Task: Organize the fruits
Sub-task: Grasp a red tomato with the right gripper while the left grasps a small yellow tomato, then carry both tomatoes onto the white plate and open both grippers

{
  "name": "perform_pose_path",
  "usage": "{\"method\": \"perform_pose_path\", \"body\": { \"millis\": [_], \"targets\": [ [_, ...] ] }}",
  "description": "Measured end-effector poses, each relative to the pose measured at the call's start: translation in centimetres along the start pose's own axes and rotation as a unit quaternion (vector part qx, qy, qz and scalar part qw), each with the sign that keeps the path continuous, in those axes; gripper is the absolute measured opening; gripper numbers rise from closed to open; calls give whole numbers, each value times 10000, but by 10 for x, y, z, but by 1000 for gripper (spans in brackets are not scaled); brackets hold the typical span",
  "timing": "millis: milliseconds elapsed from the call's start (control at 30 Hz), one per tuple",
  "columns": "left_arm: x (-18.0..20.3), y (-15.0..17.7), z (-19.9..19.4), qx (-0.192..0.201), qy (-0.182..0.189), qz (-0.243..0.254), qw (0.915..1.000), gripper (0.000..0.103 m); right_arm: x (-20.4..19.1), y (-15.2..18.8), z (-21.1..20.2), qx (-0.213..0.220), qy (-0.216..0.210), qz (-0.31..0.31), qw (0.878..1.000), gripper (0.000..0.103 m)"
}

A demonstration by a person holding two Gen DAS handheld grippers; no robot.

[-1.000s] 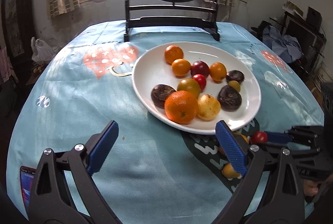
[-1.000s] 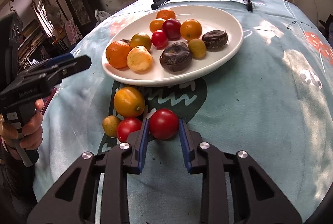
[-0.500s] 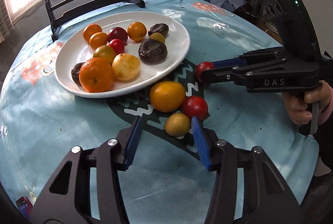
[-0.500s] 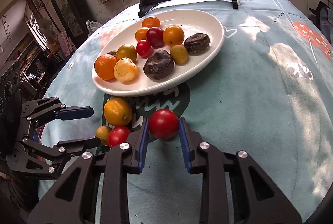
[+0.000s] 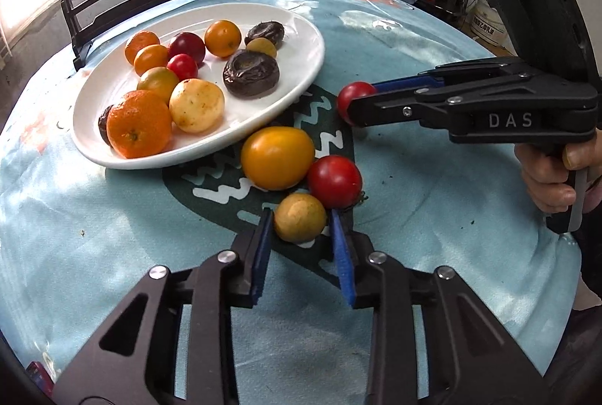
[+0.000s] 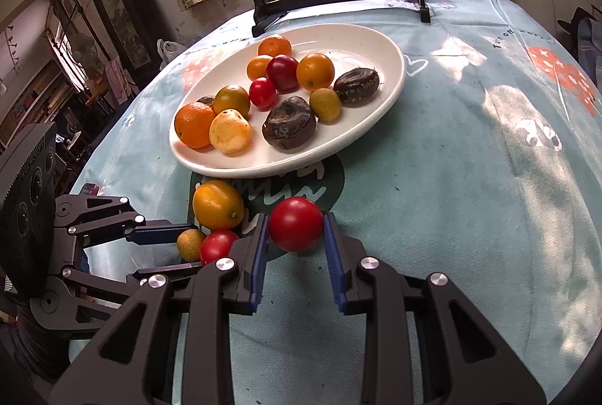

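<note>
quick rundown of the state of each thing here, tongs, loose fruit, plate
left tongs: shut on the small yellow fruit, just closed
right tongs: shut on a red tomato
second red tomato: loose on the cloth, touching the yellow fruit
big yellow-orange fruit: loose on the cloth beside the plate
white plate: on the table, holding a dozen or so fruits

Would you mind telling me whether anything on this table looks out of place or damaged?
Two fruits lie loose on the blue tablecloth beside the white plate: a large yellow-orange tomato and a red tomato. On the plate, two dark brown fruits look shrivelled and sunken.
</note>
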State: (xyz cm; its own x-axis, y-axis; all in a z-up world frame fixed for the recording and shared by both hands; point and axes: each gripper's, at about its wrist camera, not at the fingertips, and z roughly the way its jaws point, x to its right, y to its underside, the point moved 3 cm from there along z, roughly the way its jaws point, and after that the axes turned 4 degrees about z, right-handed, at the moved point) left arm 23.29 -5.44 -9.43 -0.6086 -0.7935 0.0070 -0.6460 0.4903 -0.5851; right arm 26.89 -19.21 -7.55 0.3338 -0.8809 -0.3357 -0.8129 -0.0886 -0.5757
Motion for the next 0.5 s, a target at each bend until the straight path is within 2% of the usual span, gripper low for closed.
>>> {"method": "perform_pose_path", "body": {
  "millis": [267,400,500],
  "targets": [
    [-5,-1,-7,103,-35,-39,9999,28,-1,-1,-3,57,-46,-8,10000,29],
    [-10,-7,-24,450,95,-221,9987,28,-6,-4,-11,294,-170,-67,9994,29],
    [-14,-18,-36,784,-41,-463,9958,28,-11,-11,-21,637,-305,-112,9974,29]
  ]
}}
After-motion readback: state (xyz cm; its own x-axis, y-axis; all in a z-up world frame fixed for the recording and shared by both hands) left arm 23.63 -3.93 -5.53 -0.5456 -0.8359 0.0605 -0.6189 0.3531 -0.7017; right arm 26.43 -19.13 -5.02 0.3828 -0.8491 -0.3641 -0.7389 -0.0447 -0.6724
